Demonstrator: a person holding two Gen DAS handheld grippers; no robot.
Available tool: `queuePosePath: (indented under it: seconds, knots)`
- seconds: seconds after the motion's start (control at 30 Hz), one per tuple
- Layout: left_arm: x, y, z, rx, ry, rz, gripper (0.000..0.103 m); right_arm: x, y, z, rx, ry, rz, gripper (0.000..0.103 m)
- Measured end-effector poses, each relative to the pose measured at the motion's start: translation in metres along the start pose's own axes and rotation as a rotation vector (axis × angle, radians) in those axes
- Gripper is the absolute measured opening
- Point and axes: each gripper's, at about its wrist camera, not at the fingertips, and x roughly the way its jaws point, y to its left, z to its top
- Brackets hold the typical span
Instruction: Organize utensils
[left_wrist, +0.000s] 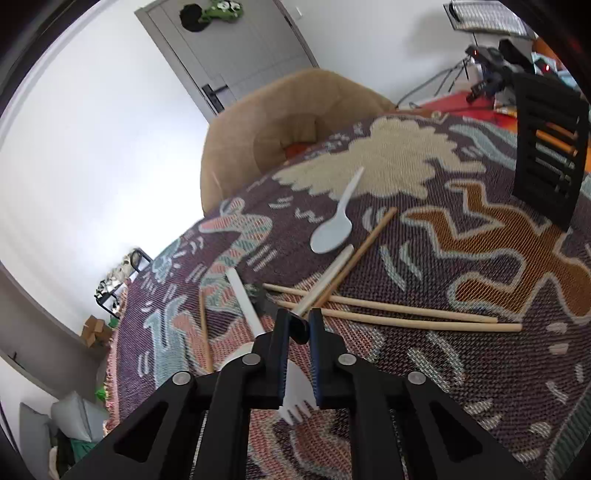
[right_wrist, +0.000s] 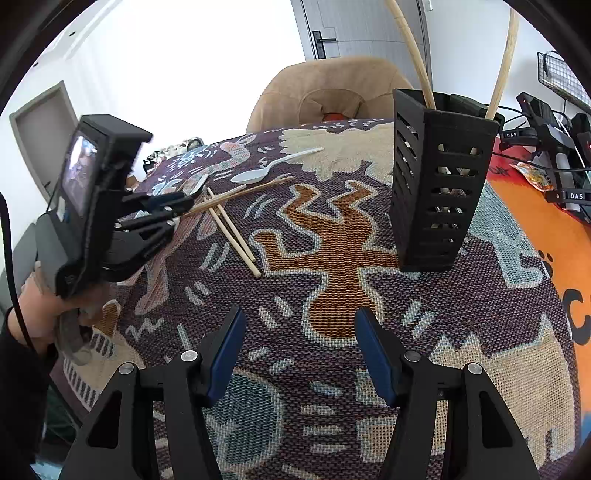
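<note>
In the left wrist view the left gripper (left_wrist: 298, 317) points down at a heap of utensils on the patterned cloth (left_wrist: 480, 387) that covers the bench. Its fingers are almost together and pinch a small dark end piece. That piece seems to belong to the pale stick (left_wrist: 328, 277), which runs off toward 1 o'clock, though I cannot tell what kind of utensil it is. A white fork (left_wrist: 295, 408) lies under the fingers, its tines toward 6 o'clock. Two wooden chopsticks (left_wrist: 406, 314) lie side by side just beyond the fingertips and stretch out toward 3 o'clock. A third chopstick (left_wrist: 369, 240) crosses over them, slanting toward 1 o'clock. A white plastic spoon (left_wrist: 332, 232) rests at 12 o'clock from the fingers, bowl nearest and handle pointing away. The black slatted holder (left_wrist: 546, 155) stands well apart at 2 o'clock. In the right wrist view the right gripper (right_wrist: 299, 321) hangs over bare cloth with its fingers wide apart and nothing between them. The holder is at 1 o'clock from it, upright, with two long sticks (right_wrist: 417, 55) leaning out of its top. A hand (right_wrist: 40, 306) holds the left gripper at 9 o'clock.
</note>
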Motion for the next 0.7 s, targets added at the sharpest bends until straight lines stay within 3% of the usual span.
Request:
queuePosePath:
  seconds: [0.1, 0.7]
  knots:
    - [-0.014, 0.011, 0.001, -0.043, -0.024, -0.019, 0.002, 0.0, 0.001, 0.001, -0.004, -0.003, 0.001, 0.062]
    - [-0.088, 0.075, -0.015, -0.303, -0.127, -0.185, 0.002, 0.026, 0.032, 0.011, -0.103, 0.06, 0.061, 0.048]
